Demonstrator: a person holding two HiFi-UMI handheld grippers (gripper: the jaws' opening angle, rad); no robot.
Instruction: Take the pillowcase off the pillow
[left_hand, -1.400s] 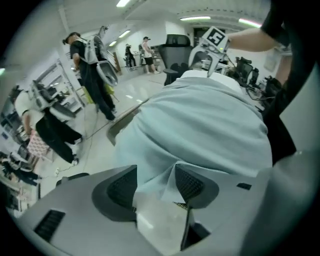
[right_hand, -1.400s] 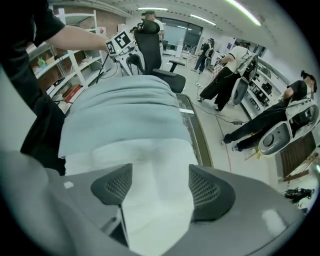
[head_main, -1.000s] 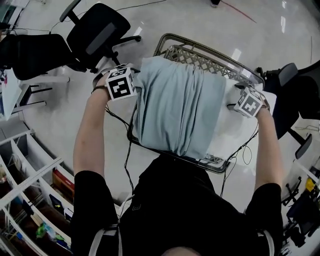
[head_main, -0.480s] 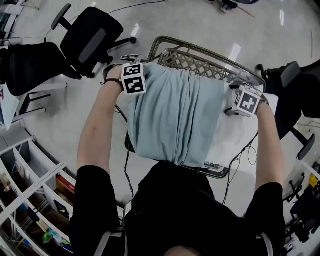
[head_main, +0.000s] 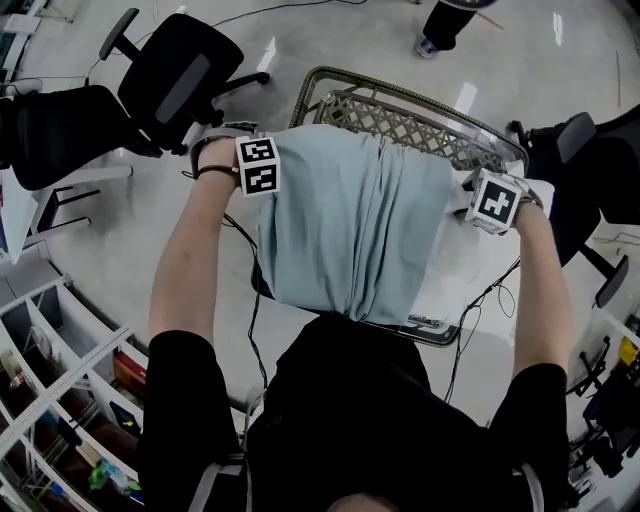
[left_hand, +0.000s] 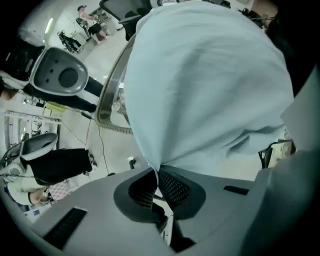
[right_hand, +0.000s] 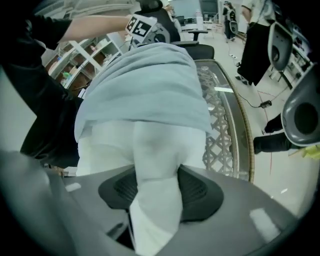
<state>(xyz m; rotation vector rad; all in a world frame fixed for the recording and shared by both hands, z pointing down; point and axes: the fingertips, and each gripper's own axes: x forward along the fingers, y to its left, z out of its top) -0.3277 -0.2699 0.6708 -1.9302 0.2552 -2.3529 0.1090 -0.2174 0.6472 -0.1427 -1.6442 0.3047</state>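
**Q:** Left gripper (left_hand: 157, 172), at the pillow's ten o'clock in the head view: what state?

**A:** Its jaws have just closed tight, pinching a fold of the blue pillowcase (head_main: 350, 230).

**Q:** And the right gripper (right_hand: 155, 185)?

**A:** It is at three o'clock. Its jaws have just been closing, and the pads press the bare white pillow (head_main: 455, 270). The pillow's long axis runs nine to three across the lattice table (head_main: 410, 125), so the case probably strips toward nine. Only the gripper views show these grips; the head view shows neither pair of jaws.

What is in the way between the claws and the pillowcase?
Nothing visible. The left claw is pinched shut on the blue pillowcase, and the right claw has just been closing on the bare white pillow.
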